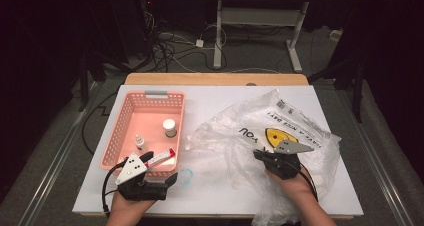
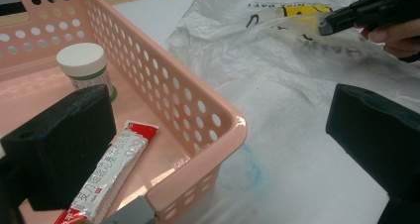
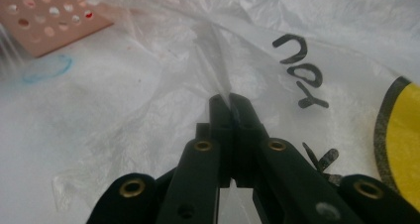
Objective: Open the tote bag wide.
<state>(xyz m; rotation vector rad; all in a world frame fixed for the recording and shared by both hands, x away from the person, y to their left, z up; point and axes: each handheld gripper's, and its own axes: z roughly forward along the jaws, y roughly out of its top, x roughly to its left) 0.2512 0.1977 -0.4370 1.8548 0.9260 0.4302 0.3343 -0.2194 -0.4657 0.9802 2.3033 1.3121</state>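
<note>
From the high view we see the right gripper (image 1: 260, 155) at the near right of the table, lying on a crumpled clear plastic bag (image 1: 250, 131) that spreads across the right half of the white tabletop (image 1: 210, 98). Its jaws are closed on a fold of the bag. The left gripper (image 1: 162, 171) sits at the near left, just beside the near end of a pink basket (image 1: 125, 121), with its jaws spread wide and nothing between them. In the basket we see a white jar (image 1: 169, 127), a small dropper bottle (image 1: 139, 143) and a red and white sachet (image 1: 161, 158). A faint blue ring (image 1: 186, 176) is drawn on the tabletop between the basket and the bag. Beyond the table lie a dark floor with loose cables (image 1: 170, 51) and the white legs of another table (image 1: 218, 33).

In the left gripper view, one jaw hangs over the basket (image 2: 198, 110) above the sachet (image 2: 111, 172) and the other over the tabletop, well apart. The jar (image 2: 81, 65) stands farther in. The bag (image 2: 277, 50) lies to the right, with the right gripper (image 2: 329, 27) on it.

In the right gripper view, our right gripper (image 3: 232, 107) pinches a raised ridge of the bag (image 3: 213, 50), which rises from between the shut jaws. A corner of the basket (image 3: 49, 16) and the blue ring (image 3: 47, 68) show at the far left.
</note>
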